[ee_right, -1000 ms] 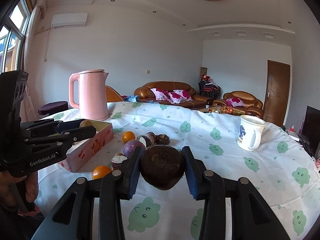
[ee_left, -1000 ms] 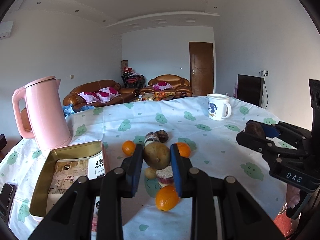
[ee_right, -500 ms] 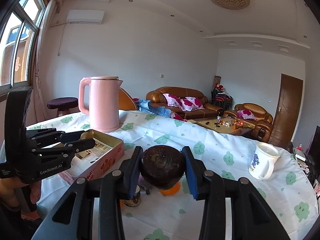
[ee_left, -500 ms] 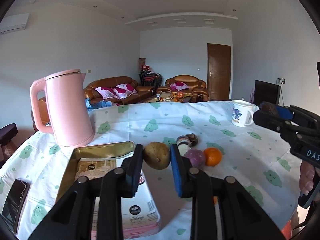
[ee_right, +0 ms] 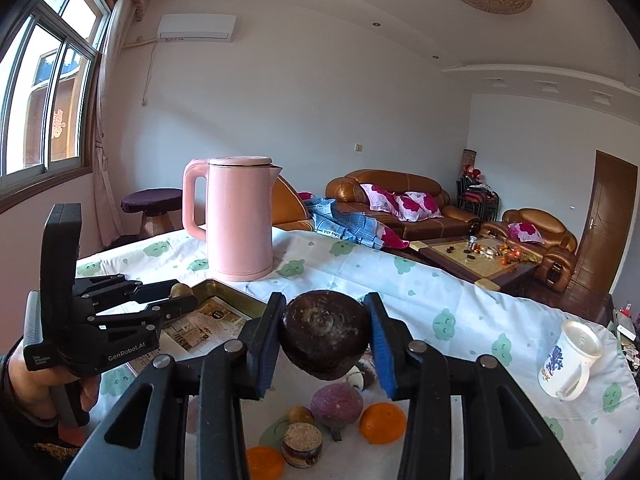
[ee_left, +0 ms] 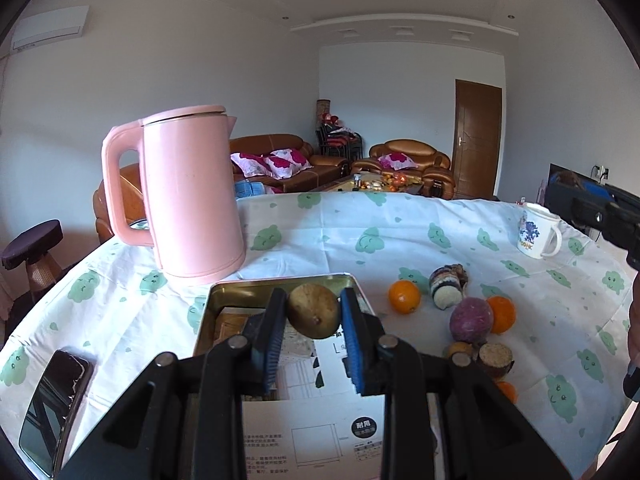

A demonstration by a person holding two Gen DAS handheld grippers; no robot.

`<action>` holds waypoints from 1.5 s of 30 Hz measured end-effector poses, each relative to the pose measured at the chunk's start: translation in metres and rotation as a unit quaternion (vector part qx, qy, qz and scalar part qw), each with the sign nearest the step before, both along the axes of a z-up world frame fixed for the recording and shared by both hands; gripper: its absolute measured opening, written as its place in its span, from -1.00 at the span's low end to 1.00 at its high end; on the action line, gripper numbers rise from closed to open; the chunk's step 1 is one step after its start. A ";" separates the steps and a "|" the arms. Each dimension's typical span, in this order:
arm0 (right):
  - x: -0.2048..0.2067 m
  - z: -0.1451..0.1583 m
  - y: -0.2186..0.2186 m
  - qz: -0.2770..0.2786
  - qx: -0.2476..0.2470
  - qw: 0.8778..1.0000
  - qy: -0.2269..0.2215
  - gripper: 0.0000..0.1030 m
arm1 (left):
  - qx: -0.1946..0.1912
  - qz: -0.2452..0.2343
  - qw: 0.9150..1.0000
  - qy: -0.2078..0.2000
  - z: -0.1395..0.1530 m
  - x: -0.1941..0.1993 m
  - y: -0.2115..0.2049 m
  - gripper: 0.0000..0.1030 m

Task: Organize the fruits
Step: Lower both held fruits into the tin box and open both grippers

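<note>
The brown kiwi-like fruit (ee_left: 314, 311) hangs clamped in the left tongs (ee_left: 313, 322) above the open tin (ee_left: 280, 285); lower it well inside before releasing. The right tongs (ee_right: 326, 334) grip a dark round fruit (ee_right: 325, 334) over the surface (ee_right: 440, 292), so bring it in afterwards to avoid crowding.

You had a pink kettle (ee_left: 192, 196) upright on the cloth (ee_left: 320, 232), lid shut, handle to the left, just behind the tin's far edge. A white mug (ee_left: 538, 231) w/ blue print stood well off to the right, handle facing right. A dark phone (ee_left: 52, 404) lay flat near the cloth's left edge. Bkgd: brown sofas (ee_right: 400, 200) w/ pink cushions, a low table (ee_right: 480, 256), a wood door (ee_left: 478, 140), an AC unit (ee_right: 196, 28) by the window (ee_right: 44, 92).
</note>
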State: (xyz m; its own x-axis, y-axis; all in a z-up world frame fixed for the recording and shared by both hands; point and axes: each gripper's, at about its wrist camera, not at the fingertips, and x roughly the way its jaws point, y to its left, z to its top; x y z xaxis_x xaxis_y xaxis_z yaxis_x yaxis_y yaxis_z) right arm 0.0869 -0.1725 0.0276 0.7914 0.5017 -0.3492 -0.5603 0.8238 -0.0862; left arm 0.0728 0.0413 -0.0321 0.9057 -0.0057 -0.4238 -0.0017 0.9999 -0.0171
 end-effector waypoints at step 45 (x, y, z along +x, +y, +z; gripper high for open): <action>0.086 -0.092 0.168 0.042 -0.106 0.981 0.154 -0.18 | -0.008 0.058 0.996 0.067 -0.028 0.039 0.061 -0.43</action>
